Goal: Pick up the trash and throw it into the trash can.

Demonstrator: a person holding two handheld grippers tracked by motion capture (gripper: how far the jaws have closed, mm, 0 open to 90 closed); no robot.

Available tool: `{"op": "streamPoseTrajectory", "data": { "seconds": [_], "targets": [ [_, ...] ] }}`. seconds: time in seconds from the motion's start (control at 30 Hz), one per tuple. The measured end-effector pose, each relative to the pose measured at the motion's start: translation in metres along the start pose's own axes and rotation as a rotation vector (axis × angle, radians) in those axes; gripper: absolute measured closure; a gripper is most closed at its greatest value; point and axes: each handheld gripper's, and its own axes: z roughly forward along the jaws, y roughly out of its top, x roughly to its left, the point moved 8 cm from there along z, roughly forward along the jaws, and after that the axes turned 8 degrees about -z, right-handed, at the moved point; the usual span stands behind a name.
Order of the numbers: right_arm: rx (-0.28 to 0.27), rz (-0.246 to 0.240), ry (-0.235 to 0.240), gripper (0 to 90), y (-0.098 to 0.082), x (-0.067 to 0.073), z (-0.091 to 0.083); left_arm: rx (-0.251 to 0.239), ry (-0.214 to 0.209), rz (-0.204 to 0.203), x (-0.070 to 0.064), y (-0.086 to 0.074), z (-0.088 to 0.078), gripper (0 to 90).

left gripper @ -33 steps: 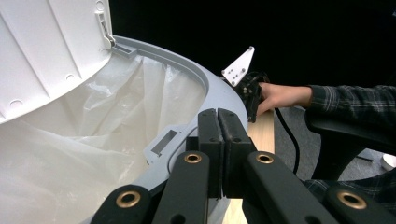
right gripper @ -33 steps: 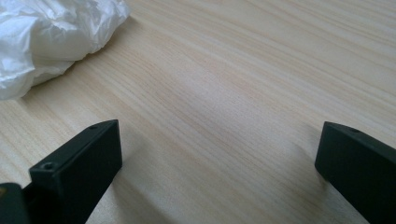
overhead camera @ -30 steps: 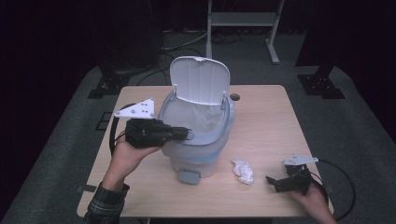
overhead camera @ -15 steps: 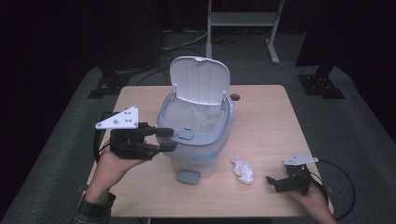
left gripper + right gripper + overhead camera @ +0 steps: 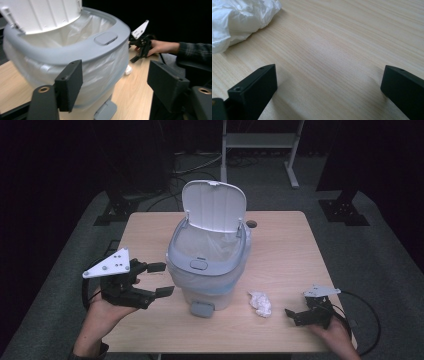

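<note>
A grey pedal bin with a clear liner stands mid-table, its white lid tipped up and back. My left gripper hovers just left of the bin, apart from it. Its jaws have just been opening and nothing is between them. In the left gripper view the left gripper faces the bin's lined wall. A crumpled white wad lies right of the bin's front. My right gripper rests low at the front right, open, pointing at the wad; the right gripper has only bare wood between its jaws.
The bin's foot pedal sticks out toward the table's front edge. A small dark hole marks the wooden tabletop behind the bin. A metal stand and cables are on the floor beyond the table.
My left gripper has drawn back from the bin's rim to the left and toward the front, and its jaws have gone from shut to open. The right gripper has stayed put.
</note>
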Motion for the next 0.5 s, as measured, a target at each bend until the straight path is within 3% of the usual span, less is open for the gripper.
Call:
{"op": "streamPoseTrajectory", "data": {
  "seconds": [0.13, 0.5],
  "targets": [
    [0.000, 0.000, 0.000, 0.0, 0.000, 0.000, 0.000, 0.001, 0.049, -0.003, 0.010, -0.013, 0.001, 22.2],
    [0.002, -0.001, 0.000, 0.0, 0.000, 0.000, 0.000, 0.000, 0.129, -0.031, 0.032, -0.049, 0.003, 10.0]
  ]
}}
